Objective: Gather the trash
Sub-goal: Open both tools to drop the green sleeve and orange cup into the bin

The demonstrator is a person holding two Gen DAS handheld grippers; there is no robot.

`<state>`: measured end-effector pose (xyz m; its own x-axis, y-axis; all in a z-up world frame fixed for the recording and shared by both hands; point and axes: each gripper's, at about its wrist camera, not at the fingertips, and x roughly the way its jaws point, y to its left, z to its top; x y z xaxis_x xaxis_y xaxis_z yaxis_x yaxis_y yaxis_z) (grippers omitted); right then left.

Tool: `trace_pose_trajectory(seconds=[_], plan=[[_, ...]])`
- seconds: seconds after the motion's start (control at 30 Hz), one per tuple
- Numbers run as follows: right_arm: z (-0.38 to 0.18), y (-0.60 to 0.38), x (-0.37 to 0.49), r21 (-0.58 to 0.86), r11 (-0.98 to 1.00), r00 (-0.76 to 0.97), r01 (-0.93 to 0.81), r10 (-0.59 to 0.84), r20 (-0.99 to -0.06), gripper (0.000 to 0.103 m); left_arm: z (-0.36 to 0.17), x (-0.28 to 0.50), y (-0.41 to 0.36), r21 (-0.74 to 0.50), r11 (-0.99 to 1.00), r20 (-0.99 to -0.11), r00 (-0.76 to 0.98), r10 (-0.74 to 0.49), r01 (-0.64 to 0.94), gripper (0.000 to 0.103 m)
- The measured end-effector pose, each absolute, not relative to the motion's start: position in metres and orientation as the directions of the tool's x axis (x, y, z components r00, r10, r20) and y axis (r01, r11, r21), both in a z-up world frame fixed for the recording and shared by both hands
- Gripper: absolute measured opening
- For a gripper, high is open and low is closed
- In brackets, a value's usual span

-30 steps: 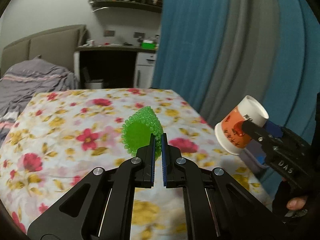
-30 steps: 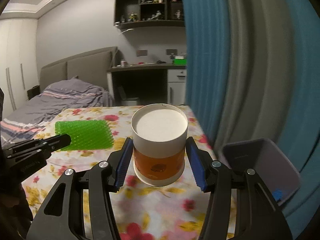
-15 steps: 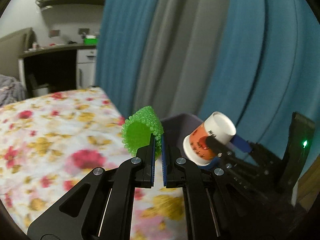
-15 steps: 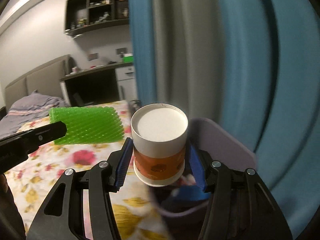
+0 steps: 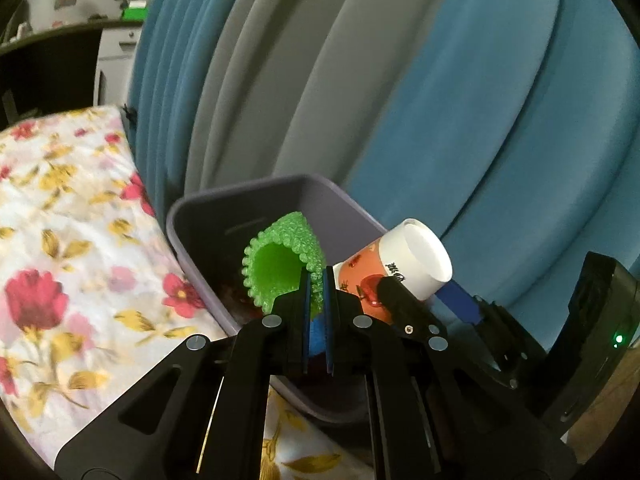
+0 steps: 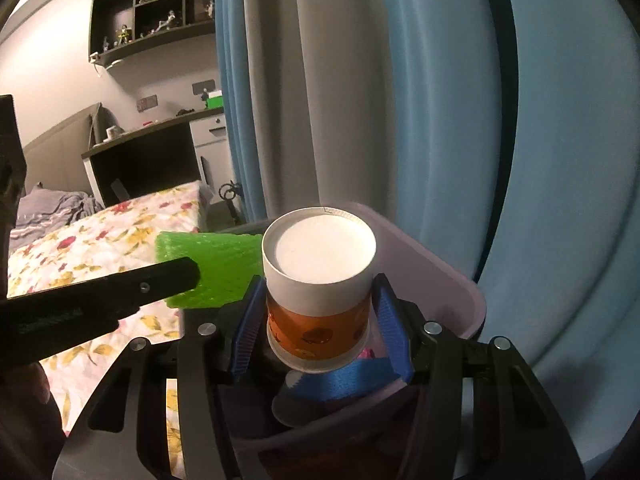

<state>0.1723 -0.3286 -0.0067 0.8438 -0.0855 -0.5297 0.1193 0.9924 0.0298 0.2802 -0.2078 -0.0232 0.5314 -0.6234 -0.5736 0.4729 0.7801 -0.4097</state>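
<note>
Curtains behind, bin [image 5: 192, 216] below: we hold trash over it.
Left claw [image 5: 316, 284] pinches green mesh [image 5: 280, 268]; right claw [image 6: 320, 320] clamps cup [image 6: 319, 276]. Both seem over the opening, so we release low, one by one.

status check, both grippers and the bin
Left gripper shut on green foam net. Right gripper shut on paper cup. Both over purple bin. Nothing blocking the drop.
</note>
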Motion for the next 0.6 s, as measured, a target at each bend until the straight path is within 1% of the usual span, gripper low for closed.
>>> trace_pose_trajectory(seconds=[0.07, 0.13, 0.17, 0.2, 0.27, 0.37, 0.53, 0.6], plan=[[-0.010, -0.331, 0.173, 0.026, 0.993, 0.839, 0.119, -0.086, -0.538, 0.054, -0.029, 0.285, -0.210, -0.415, 0.776, -0.583, 0.517, -0.627, 0.475, 0.007], [-0.016, -0.334, 0.175, 0.026, 0.993, 0.831, 0.116, -0.083, -0.550, 0.054, -0.035, 0.286, -0.210, -0.394, 0.799, -0.609, 0.522, -0.597, 0.455, 0.023], [-0.017, -0.336, 0.177, 0.028, 0.993, 0.827, 0.117, -0.081, -0.556, 0.054, -0.036, 0.287, -0.209, -0.391, 0.803, -0.613, 0.524, -0.591, 0.449, 0.038], [-0.020, -0.337, 0.179, 0.032, 0.993, 0.821, 0.116, -0.077, -0.565, 0.054, -0.037, 0.287, -0.206, -0.400, 0.801, -0.604, 0.530, -0.595, 0.445, 0.048], [-0.024, -0.339, 0.181, 0.038, 0.993, 0.810, 0.110, -0.068, -0.582, 0.055, -0.035, 0.285, -0.202, -0.402, 0.803, -0.593, 0.544, -0.594, 0.440, 0.054], [-0.030, -0.337, 0.185, 0.027, 0.995, 0.795, 0.096, -0.060, -0.604, 0.055, -0.031, 0.280, -0.195, -0.355, 0.835, -0.591, 0.591, -0.548, 0.419, 0.060], [-0.037, -0.331, 0.193, 0.016, 0.997, 0.771, 0.070, -0.044, -0.635, 0.055, -0.019, 0.255, -0.174, -0.226, 0.904, -0.569, 0.704, -0.425, 0.363, 0.074], [-0.037, -0.330, 0.194, 0.014, 0.998, 0.771, 0.067, -0.043, -0.635, 0.059, -0.018, 0.247, -0.163, -0.180, 0.926, -0.560, 0.739, -0.374, 0.332, 0.082]])
